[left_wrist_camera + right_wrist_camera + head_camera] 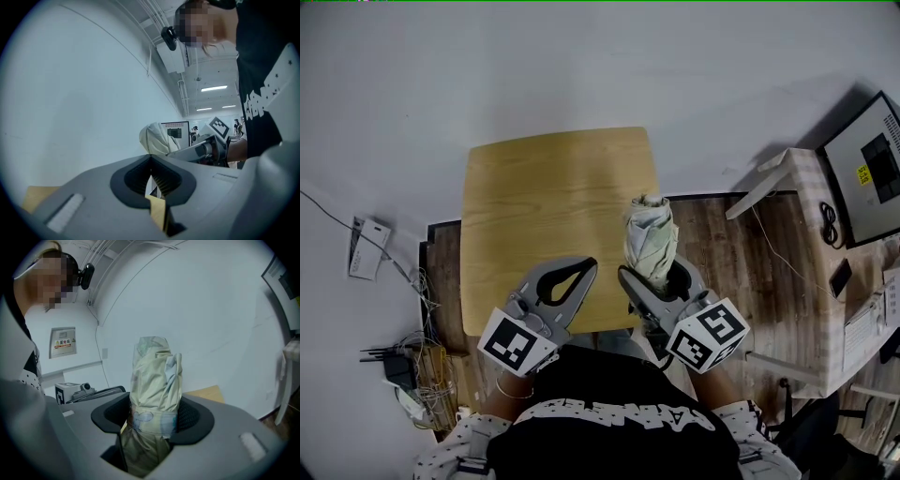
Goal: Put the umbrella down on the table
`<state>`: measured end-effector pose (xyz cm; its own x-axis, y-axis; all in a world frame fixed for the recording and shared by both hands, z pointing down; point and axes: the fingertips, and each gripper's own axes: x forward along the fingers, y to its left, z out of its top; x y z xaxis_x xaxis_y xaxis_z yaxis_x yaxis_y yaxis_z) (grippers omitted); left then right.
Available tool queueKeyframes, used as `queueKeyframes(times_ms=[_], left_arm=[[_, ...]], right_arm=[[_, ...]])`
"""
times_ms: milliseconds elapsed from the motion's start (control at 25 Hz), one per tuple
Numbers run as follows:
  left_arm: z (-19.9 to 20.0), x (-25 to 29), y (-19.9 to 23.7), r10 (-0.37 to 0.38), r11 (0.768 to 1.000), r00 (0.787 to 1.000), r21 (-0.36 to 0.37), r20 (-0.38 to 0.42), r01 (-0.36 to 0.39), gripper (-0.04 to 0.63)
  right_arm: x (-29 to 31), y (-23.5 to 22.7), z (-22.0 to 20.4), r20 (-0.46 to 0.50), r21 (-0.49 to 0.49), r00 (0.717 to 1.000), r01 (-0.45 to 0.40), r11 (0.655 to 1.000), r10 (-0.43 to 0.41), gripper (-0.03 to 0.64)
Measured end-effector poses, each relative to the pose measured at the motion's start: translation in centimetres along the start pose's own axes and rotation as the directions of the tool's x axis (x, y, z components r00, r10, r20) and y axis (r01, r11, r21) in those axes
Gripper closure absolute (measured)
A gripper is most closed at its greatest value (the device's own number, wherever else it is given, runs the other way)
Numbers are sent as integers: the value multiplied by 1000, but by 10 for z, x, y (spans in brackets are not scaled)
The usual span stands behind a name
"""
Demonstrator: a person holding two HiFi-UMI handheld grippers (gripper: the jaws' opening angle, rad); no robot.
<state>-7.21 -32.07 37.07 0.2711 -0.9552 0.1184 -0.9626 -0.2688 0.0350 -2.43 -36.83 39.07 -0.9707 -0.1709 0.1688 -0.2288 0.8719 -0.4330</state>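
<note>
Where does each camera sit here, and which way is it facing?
Head view: on the person's head, facing steeply down at the wooden table, the left gripper, the right gripper and the black shirt.
Left gripper view: rides the left gripper, looking along its shut jaws toward a white wall; black shirt at right.
Right gripper view: rides the right gripper, looking along jaws clamped on the folded umbrella; black shirt at left.
Shared: all three show the folded umbrella.

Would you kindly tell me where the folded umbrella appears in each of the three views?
Head view: right of centre, folded umbrella over the wooden table's right side.
Left gripper view: folded umbrella centre, beyond the jaws.
Right gripper view: folded umbrella centre, gripped between the jaws.
Shared landmark: the wooden table.
</note>
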Motion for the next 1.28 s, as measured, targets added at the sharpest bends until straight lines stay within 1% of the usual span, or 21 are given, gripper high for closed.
queueKeyframes(times_ms=[200,320,480,560,680,800,1080,1280], left_arm=[[-2,-4,15,3,1000,1000,7,-12,-3,594],[-9,-8,28,7,1000,1000,-8,-27,-8,594],[-12,-2,19,-1,1000,999,-13,-42,0,595],[-11,2,16,-10,1000,999,-13,-37,9,595],[-18,-4,39,-8,999,1000,-32,-28,7,594],[-27,-12,63,-1,999,999,-50,-36,0,595],[-36,-17,77,19,998,999,-65,-48,-22,594],[-39,-19,85,36,996,998,-74,-52,-40,594]], right_arm=[[11,-4,-5,-7,18,1000,25,1000,-25,327],[22,-4,-9,-15,29,999,40,999,-39,327],[11,-9,-11,-18,28,998,57,998,-57,327],[9,-14,-14,-23,26,997,75,997,-75,327],[34,-16,-25,-46,38,994,96,995,-94,327],[60,-19,-34,-70,38,991,114,993,-112,327],[73,-32,-50,-116,30,983,146,989,-142,327],[83,-36,-60,-148,28,978,155,988,-149,327]])
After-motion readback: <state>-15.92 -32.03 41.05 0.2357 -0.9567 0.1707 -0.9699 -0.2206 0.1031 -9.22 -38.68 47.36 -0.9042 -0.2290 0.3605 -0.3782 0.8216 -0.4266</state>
